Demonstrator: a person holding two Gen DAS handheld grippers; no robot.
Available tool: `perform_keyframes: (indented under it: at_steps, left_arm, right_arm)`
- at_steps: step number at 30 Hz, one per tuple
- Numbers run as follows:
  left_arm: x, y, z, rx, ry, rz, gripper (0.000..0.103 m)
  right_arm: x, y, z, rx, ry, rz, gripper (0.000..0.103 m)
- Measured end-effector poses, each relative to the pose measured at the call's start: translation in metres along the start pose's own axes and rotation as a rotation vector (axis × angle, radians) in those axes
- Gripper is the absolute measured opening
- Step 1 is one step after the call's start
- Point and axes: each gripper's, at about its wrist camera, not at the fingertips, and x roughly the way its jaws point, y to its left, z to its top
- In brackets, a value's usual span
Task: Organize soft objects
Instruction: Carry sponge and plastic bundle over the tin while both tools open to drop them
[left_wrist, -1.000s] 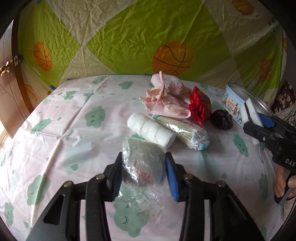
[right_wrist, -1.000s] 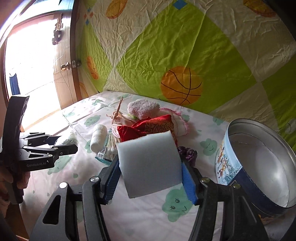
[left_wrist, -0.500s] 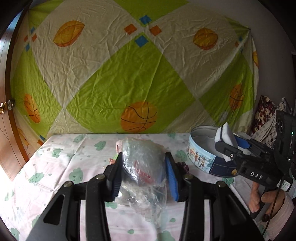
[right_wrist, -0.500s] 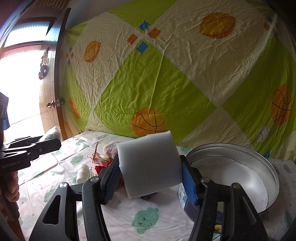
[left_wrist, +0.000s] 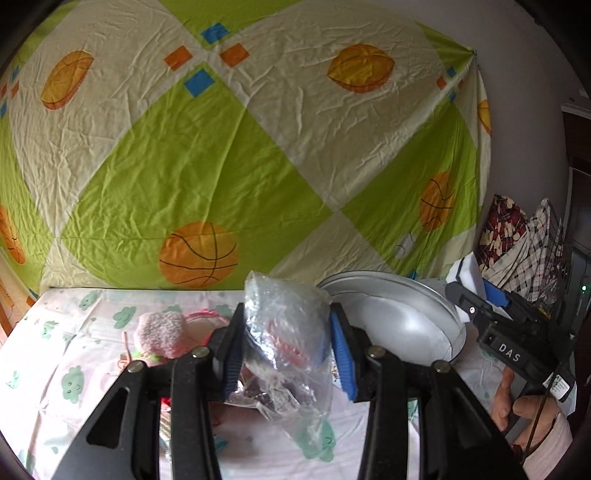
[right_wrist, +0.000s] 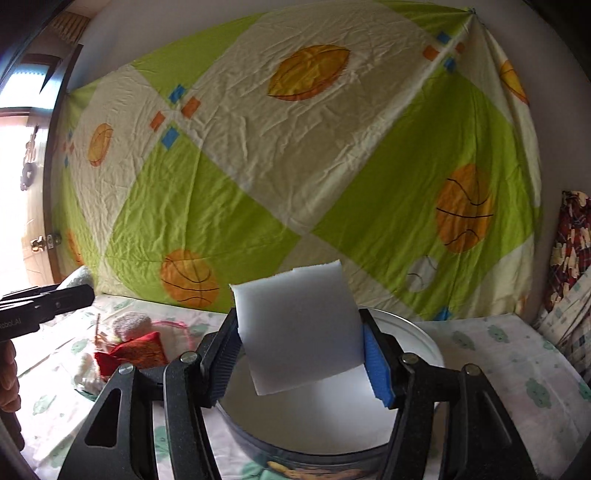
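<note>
Left gripper (left_wrist: 286, 352): clenched on a clear plastic bag (left_wrist: 284, 332); bag is held above the bed (left_wrist: 74, 350), its loose tail hanging below the fingers.
Bag contents: something pink-red is seen through the film; not identifiable.
Right gripper (right_wrist: 301, 356): clenched on a white foam sponge (right_wrist: 299, 328), held over the open round tin (right_wrist: 424, 339).
Tin: rim stands free on its right side, with bare sheet beside it; near wall is cut off by the lower frame edge in the right wrist view.
Open room: bare sheet is seen at the bed's left in the left wrist view; far edge meets the patterned hanging cloth (left_wrist: 221, 147).
Remaining soft items: pink fuzzy item (left_wrist: 159, 334) and red pouch (right_wrist: 129, 352) lie left of the tin, touching each other.
Hidden: items behind the left fingers are largely blocked; possibly more lies there.
Right edge: stacked checked fabrics (left_wrist: 524, 243), partly cut off.
</note>
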Motion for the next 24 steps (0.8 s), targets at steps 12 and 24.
perform_keyframes:
  at_steps: [12, 24]
  left_arm:
    - [0.075, -0.074, 0.007, -0.006, 0.068, -0.148, 0.041]
    - [0.134, -0.106, -0.011, -0.026, 0.169, -0.216, 0.041]
  right_arm:
    - [0.015, -0.072, -0.005, 0.028, 0.044, -0.240, 0.063]
    - [0.043, -0.086, -0.017, 0.067, 0.163, -0.282, 0.063]
